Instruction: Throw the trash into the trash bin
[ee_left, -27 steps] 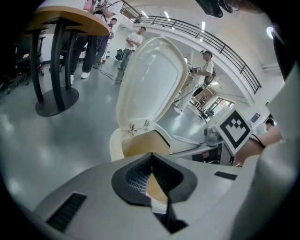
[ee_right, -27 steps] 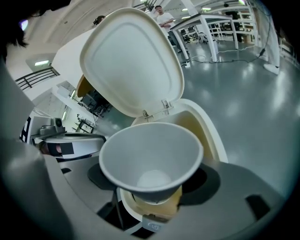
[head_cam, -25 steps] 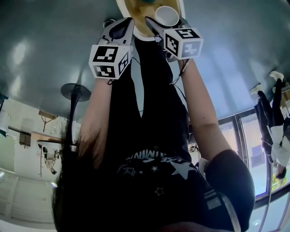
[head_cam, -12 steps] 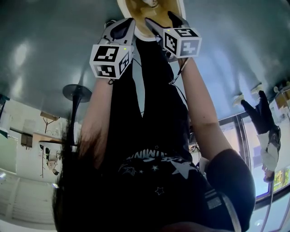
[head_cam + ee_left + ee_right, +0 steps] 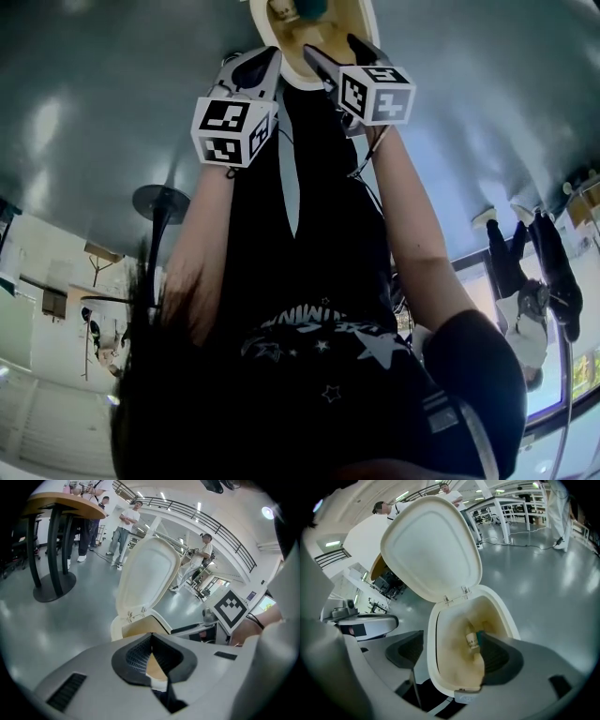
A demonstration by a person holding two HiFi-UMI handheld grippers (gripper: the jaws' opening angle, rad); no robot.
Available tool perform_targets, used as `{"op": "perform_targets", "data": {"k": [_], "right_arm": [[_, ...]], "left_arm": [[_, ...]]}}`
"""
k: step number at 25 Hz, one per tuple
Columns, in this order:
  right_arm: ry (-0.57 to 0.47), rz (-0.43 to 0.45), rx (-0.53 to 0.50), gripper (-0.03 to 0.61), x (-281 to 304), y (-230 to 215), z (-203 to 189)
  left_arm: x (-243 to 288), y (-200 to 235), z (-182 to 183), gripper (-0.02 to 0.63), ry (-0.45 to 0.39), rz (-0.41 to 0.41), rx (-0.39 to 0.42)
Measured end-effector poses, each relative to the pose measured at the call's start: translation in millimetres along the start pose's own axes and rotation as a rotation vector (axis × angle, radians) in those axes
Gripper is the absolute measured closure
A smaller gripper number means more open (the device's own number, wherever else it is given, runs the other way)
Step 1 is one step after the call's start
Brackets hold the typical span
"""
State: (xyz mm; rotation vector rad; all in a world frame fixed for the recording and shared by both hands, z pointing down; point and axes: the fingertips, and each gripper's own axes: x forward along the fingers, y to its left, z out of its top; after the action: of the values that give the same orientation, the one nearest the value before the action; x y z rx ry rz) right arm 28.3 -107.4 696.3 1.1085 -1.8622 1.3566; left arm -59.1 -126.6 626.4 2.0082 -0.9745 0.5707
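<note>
A cream trash bin (image 5: 434, 658) stands on the grey floor with its lid (image 5: 431, 550) swung up. My right gripper (image 5: 452, 653) hangs over the bin's mouth, jaws wide open and empty. A white paper cup (image 5: 471, 638) lies at the bottom of the bin beside something teal (image 5: 481, 636). In the head view the bin (image 5: 352, 19) is at the top edge, with the right gripper (image 5: 339, 54) over its rim. My left gripper (image 5: 151, 637) is shut with nothing in it, just short of the bin (image 5: 136, 627); its lid (image 5: 145, 578) rises beyond the jaws.
A round wooden table on a black pedestal (image 5: 54, 550) stands to the left of the bin. Several people (image 5: 124, 527) stand on the floor beyond it. Another person (image 5: 525, 281) walks at the right of the head view.
A second ago the white cup sat between the right gripper's jaws above the bin; now it lies inside the bin. The person at the right has walked on.
</note>
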Motion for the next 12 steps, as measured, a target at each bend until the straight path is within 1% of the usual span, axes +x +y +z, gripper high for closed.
{"op": "perform_targets", "data": {"k": [6,9,12], "right_arm": [[-0.04,-0.018,-0.014,0.195,-14,14,12],[-0.054,-0.03,-0.025,0.195,-34,14,14],[-0.053,-0.018,-0.047,0.195,-56,15,18]], "left_arm": [[-17,-4,14,0.601,-0.027,-0.009,0.043],[-25,-22,19,0.602,-0.034,-0.011,0.059],[-33,-45,28,0.601,-0.047,-0.009,0.076]]}}
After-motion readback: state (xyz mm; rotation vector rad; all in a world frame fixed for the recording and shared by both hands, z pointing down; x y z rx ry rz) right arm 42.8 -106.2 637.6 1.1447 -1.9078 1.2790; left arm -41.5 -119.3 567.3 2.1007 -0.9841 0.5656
